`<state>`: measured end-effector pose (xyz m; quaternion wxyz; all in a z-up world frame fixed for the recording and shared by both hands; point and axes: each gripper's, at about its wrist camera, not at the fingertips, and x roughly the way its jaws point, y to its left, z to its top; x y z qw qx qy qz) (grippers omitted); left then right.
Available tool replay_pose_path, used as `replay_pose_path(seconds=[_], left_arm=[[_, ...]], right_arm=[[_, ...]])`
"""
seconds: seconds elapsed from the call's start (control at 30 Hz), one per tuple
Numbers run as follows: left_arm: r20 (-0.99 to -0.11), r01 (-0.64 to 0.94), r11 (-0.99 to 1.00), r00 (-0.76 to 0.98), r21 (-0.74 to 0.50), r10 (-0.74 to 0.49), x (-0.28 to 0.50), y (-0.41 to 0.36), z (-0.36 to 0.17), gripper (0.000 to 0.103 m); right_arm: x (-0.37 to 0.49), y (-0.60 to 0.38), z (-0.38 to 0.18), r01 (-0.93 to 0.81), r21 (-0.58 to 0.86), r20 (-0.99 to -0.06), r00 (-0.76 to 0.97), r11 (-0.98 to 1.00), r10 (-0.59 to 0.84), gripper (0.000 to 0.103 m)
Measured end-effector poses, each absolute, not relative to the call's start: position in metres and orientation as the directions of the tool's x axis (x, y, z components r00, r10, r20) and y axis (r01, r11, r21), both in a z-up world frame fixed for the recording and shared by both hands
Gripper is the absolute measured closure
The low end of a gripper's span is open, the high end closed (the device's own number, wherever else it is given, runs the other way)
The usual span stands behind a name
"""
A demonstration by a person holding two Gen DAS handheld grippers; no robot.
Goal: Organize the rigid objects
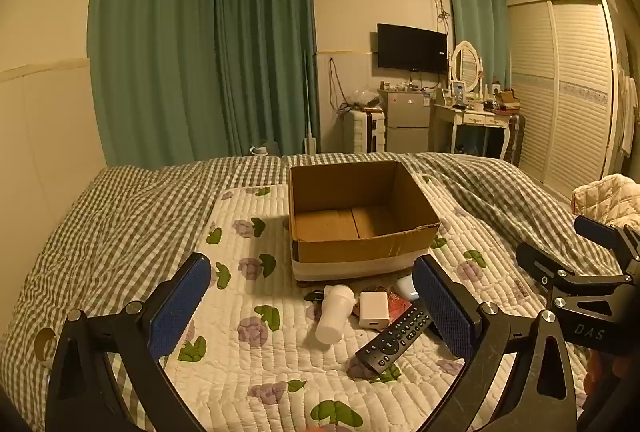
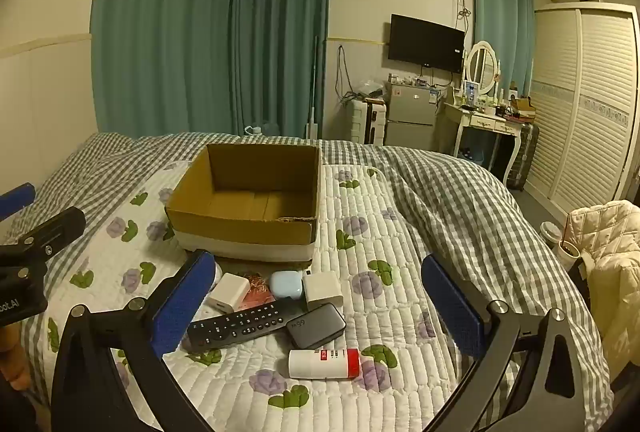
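An open, empty cardboard box point(image 1: 360, 232) point(image 2: 248, 200) sits on the quilted flower mat. In front of it lie a black remote point(image 1: 394, 338) point(image 2: 244, 324), a white bottle point(image 1: 334, 312), a white charger point(image 1: 374, 310) point(image 2: 229, 291), a light blue earbud case point(image 2: 285, 283), a second white cube charger point(image 2: 322, 290), a dark power bank point(image 2: 316, 326) and a white tube with a red cap point(image 2: 324, 364). My left gripper point(image 1: 312, 308) is open and empty above the pile. My right gripper point(image 2: 316, 308) is open and empty above it too.
The items lie on a white quilted mat point(image 1: 240, 352) over a checked duvet point(image 2: 460, 200). A small pink packet point(image 2: 258, 294) lies among the items. A cream jacket point(image 2: 604, 264) hangs at the right. Fridge, dresser and wardrobe stand beyond the bed.
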<state>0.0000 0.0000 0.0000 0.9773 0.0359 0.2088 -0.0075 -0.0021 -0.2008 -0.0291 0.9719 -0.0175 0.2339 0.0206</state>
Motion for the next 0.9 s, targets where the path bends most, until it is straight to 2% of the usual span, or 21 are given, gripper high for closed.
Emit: replay_pose_path(seconds=[0.13,0.2,0.33,0.9], left_arm=[[-0.412,0.029,0.998,0.911,0.057,-0.003,-0.004,-0.002,0.001,0.0],[-0.42,0.023,0.995,0.907,0.094,0.018,-0.005,-0.014,-0.004,0.0],[-0.424,0.024,0.999,0.906,0.042,-0.004,-0.001,-0.004,-0.005,0.0],[-0.428,0.02,0.999,0.904,0.034,-0.003,0.002,0.004,-0.003,0.0]], right_arm=[[-0.001,-0.2,-0.03,-0.048,-0.023,-0.458,0.888,0.999,0.032,0.0],[-0.001,-0.2,-0.03,-0.05,-0.021,-0.461,0.887,0.999,0.035,0.0],[0.0,-0.2,-0.031,-0.053,-0.02,-0.463,0.885,0.998,0.037,0.0],[0.003,-0.201,-0.035,-0.057,-0.014,-0.48,0.876,0.998,0.043,0.0]])
